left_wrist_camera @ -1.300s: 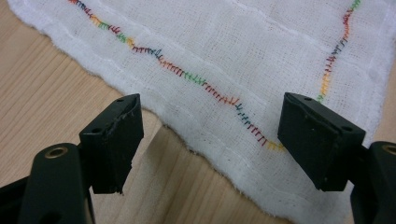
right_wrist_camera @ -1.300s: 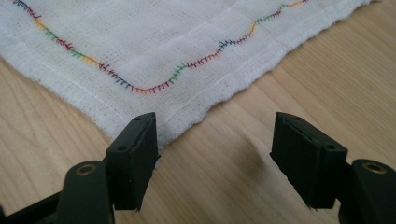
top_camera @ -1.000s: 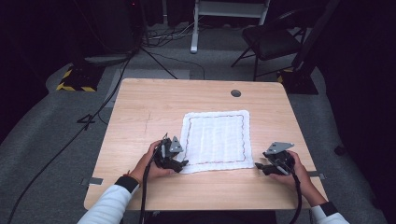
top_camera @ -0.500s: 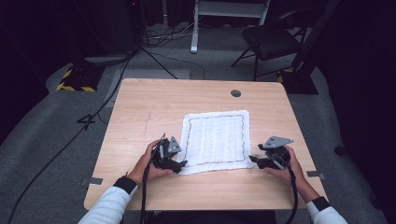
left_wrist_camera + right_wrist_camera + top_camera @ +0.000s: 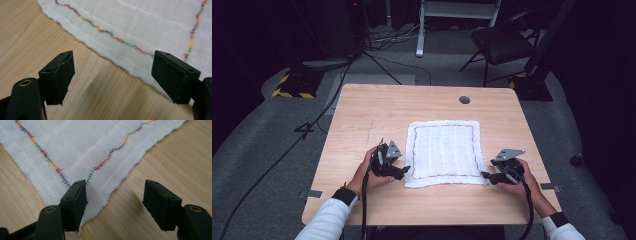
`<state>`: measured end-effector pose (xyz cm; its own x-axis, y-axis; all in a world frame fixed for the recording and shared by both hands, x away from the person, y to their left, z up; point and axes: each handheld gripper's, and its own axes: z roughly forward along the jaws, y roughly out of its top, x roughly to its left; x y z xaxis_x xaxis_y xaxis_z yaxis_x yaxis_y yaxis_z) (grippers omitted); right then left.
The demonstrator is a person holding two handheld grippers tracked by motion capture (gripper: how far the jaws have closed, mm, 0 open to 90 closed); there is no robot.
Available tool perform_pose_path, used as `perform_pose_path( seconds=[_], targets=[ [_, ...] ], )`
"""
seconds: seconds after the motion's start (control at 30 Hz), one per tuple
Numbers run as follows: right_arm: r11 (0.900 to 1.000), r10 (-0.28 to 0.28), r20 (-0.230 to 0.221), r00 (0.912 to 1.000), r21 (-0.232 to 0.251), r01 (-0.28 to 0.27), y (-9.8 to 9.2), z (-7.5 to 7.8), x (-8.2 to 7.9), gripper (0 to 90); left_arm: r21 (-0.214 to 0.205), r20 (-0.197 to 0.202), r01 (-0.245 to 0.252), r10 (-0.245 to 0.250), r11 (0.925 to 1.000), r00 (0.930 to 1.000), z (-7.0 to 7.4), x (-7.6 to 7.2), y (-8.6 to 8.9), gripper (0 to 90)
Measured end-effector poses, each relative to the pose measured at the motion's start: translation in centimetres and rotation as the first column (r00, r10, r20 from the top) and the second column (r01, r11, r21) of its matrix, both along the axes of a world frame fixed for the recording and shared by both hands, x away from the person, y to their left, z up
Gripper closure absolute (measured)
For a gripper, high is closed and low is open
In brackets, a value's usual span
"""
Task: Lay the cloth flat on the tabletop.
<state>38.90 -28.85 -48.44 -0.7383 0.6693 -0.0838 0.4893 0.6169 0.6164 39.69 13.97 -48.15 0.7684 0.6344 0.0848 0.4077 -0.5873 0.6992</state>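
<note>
A white cloth point(image 5: 444, 152) with a many-coloured stitched border lies flat on the wooden table point(image 5: 377, 115). My left gripper point(image 5: 404, 170) rests at the cloth's near left corner, and its jaws have just been opening. In the left gripper view the gripper point(image 5: 112, 77) stands open, with the cloth's hem point(image 5: 110, 53) running between the jaws and nothing pinched. My right gripper point(image 5: 486, 175) sits at the near right corner and has also just been opening. In the right gripper view it point(image 5: 115, 202) is open, one jaw over the cloth corner point(image 5: 100, 185) and the other over bare wood.
A round black grommet point(image 5: 464, 99) sits near the table's far edge. Beyond the table are a black chair point(image 5: 499, 42), a white stand point(image 5: 419, 30) and cables point(image 5: 327, 107) on the grey floor. A tape strip point(image 5: 313, 193) marks the table's near left edge.
The right gripper has crept slightly farther up the table beside the cloth's corner. The left hand and the cloth lie as before.
</note>
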Motion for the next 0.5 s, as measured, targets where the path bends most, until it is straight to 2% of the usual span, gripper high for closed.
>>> perform_pose_path(
  seconds=[0.07,0.13,0.17,0.23,0.3,0.33,0.37,0.4,0.47,0.5],
  targets=[
    [0.9997,-0.001,0.007,1.0,-0.023,0.001,-0.4,0.1,-0.4,33.8,0.008,0.013,-0.006,0.005,0.9999,0.9999,0.2,0.4,0.0,19.7],
    [0.9995,-0.001,0.011,0.9999,-0.033,0.001,-0.6,0.2,-0.6,32.6,-0.021,0.004,-0.017,0.017,0.9996,0.9999,0.5,1.0,0.2,19.5],
    [0.9996,0.0,0.018,0.9998,-0.029,0.001,-0.7,0.3,-0.7,32.5,-0.036,0.006,-0.025,0.025,0.9991,0.9997,0.6,1.3,0.3,19.5],
    [0.9999,0.004,0.027,0.9996,-0.015,-0.004,-0.7,0.4,-0.9,32.5,-0.037,0.007,-0.03,0.03,0.9989,0.9995,0.8,1.5,0.3,19.5],
    [0.9997,0.019,0.061,0.998,0.016,-0.021,-0.4,1.0,-1.2,32.8,-0.048,0.026,-0.047,0.048,0.9977,0.9985,1.1,2.4,0.4,19.6],
    [0.9992,0.024,0.069,0.9973,0.029,-0.026,-0.2,1.3,-1.2,33.1,-0.04,0.052,-0.058,0.06,0.9975,0.9969,1.2,2.6,0.3,20.2],
    [0.9992,0.024,0.069,0.9973,0.029,-0.026,-0.2,1.3,-1.2,33.1,-0.04,0.052,-0.058,0.06,0.9975,0.9969,1.2,2.6,0.3,20.7],
    [0.9975,0.041,0.098,0.9944,0.054,-0.046,0.4,1.9,-1.5,33.6,-0.01,0.039,-0.062,0.063,0.998,0.9973,1.2,3.5,0.2,19.7],
    [0.9956,0.064,0.119,0.9909,0.061,-0.071,1.1,2.3,-1.6,34.2,-0.033,0.058,-0.092,0.094,0.9952,0.9939,1.2,4.2,0.2,20.3],
    [0.9956,0.064,0.119,0.9909,0.061,-0.071,1.1,2.3,-1.6,34.2,-0.033,0.058,-0.092,0.094,0.9952,0.9939,1.2,4.2,0.2,21.6]
  ],
)
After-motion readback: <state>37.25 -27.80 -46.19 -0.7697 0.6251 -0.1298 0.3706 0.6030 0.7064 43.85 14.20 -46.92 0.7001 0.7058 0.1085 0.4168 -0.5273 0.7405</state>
